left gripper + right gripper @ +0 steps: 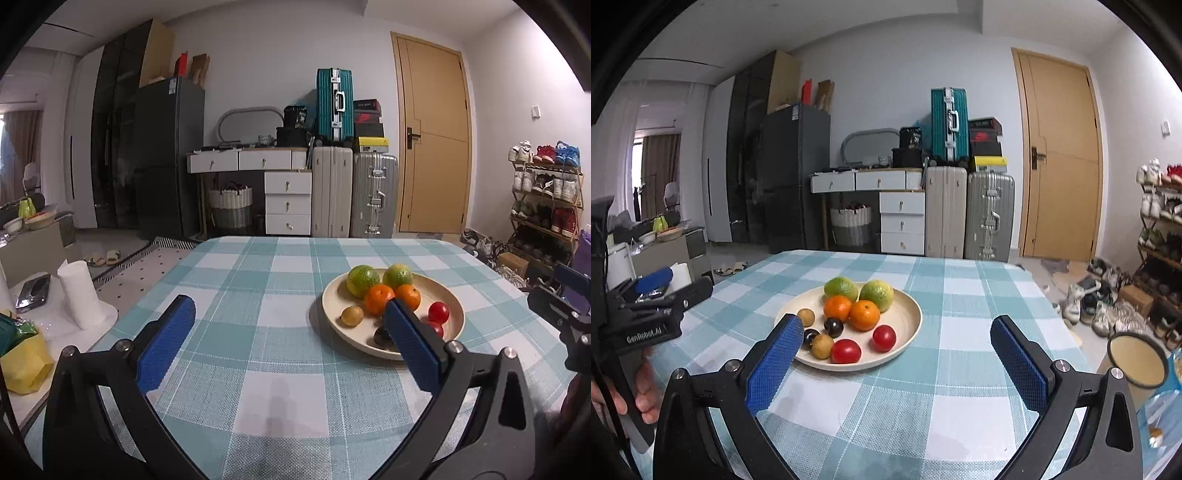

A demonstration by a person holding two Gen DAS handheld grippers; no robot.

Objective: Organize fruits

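A cream plate (908,314) sits on the checked tablecloth and also shows in the left wrist view (452,306). It holds two green citrus fruits (877,293), two oranges (864,314), two red tomatoes (846,350), two dark plums (833,326) and two small yellow-brown fruits (822,346). My left gripper (288,314) is open and empty, left of the plate, with its right finger in front of the plate's near side. My right gripper (897,336) is open and empty, just in front of the plate and to its right.
The blue-and-white checked table (960,369) fills the foreground. A white paper roll (79,295) and a yellow bag (26,365) stand on a side surface at left. A round cream-filled tin (1137,363) is at right. Suitcases, drawers and a shoe rack stand behind.
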